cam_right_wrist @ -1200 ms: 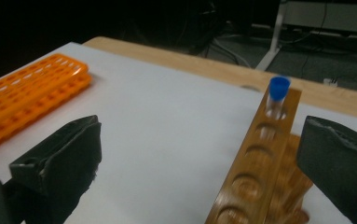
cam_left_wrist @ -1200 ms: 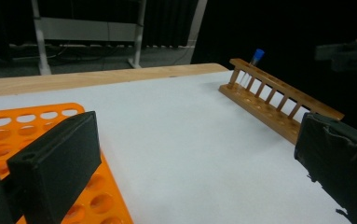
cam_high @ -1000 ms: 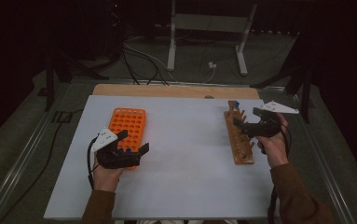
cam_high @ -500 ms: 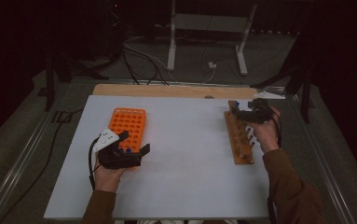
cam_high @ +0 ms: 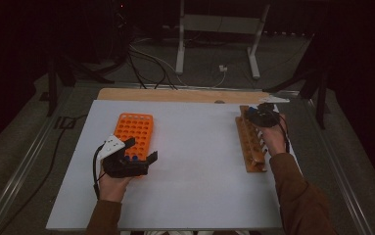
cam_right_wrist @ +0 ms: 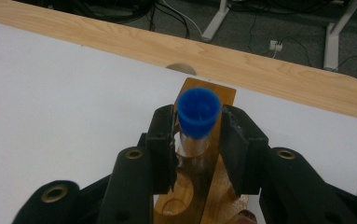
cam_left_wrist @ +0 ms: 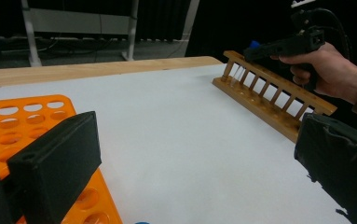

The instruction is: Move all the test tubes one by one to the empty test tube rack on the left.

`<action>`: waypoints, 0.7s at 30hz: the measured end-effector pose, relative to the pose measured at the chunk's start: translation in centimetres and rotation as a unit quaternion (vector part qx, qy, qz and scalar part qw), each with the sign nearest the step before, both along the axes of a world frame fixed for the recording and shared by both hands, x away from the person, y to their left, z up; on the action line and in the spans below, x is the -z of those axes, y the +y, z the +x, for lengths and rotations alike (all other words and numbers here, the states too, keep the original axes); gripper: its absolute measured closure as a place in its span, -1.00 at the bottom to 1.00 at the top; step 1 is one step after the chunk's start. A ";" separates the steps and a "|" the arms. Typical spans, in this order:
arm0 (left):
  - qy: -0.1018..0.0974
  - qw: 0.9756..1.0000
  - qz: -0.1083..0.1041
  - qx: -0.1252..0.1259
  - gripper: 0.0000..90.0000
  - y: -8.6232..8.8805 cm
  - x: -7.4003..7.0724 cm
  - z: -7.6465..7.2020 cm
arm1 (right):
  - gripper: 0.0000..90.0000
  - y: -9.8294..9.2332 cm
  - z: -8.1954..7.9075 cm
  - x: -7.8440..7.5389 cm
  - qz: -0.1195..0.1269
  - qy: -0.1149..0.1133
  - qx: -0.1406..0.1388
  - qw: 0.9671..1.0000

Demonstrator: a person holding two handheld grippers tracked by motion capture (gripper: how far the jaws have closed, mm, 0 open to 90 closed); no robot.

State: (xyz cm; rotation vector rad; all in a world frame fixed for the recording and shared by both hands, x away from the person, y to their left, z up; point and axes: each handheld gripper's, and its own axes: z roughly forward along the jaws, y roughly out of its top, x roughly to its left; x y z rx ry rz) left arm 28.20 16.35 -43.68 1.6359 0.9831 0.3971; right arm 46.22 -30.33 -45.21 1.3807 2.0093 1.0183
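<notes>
Because the tube (cam_right_wrist: 197, 122) stands upright in the end hole of the wooden rack (cam_high: 250, 143), the right gripper (cam_right_wrist: 197, 140) comes at it from the rack's near side and brackets it just under its blue cap (cam_right_wrist: 197, 112). Its jaws have just been closing with the tube between them; the left pad appears to touch the glass and a thin gap may remain at the right pad, so the grip is judged as nearly or just made. A hold this high leaves the shaft free to slide straight up out of the hole. The left gripper (cam_high: 138, 151) rests at the near end of the orange tray (cam_high: 134, 128), well to the left of the rack, its jaws spread wide and holding nothing. From there it steadies the tray, the likely destination of the tube.
</notes>
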 end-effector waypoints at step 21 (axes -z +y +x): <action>0.002 1.000 0.003 -0.001 -0.97 -0.1 0.1 -0.1 | 0.71 0.0 -0.5 -1.8 0.000 -0.031 -0.005 0.999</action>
